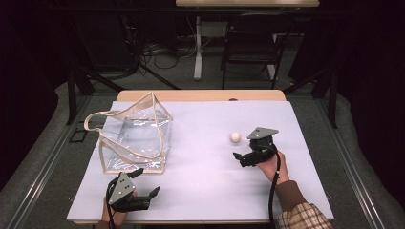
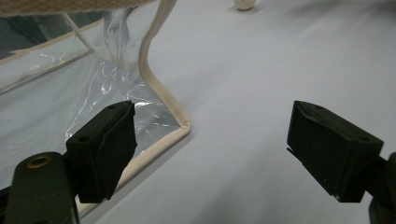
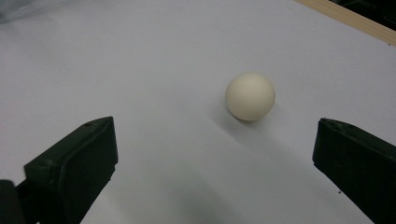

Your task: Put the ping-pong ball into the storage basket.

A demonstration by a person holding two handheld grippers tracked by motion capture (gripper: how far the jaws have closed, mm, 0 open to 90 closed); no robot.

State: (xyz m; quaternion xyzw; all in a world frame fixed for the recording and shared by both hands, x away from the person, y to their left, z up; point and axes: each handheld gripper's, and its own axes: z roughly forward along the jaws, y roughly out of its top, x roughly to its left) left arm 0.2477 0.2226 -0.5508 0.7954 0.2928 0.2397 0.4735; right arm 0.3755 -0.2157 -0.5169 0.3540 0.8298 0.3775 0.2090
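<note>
A clear plastic tote bag (image 1: 133,138) with beige trim and handles stands on the left of the white-covered table (image 1: 205,186). A small cream ball (image 1: 235,137) rests right of centre. My left gripper (image 1: 146,182) lies open near the front edge, just in front of the bag's near right corner. In the left gripper view that gripper (image 2: 212,149) is open beside the bag's corner (image 2: 161,100), and the ball (image 2: 243,3) is far off. My right gripper (image 1: 242,149) is open just short of the ball. In the right gripper view the ball (image 3: 250,96) lies ahead of the open gripper (image 3: 210,163), untouched.
A wooden table edge (image 1: 200,95) runs along the back beyond the white sheet. A dark chair (image 1: 250,43), a white table leg (image 1: 197,47) and cables (image 1: 157,52) are on the floor behind. Bare sheet lies between bag and ball.
</note>
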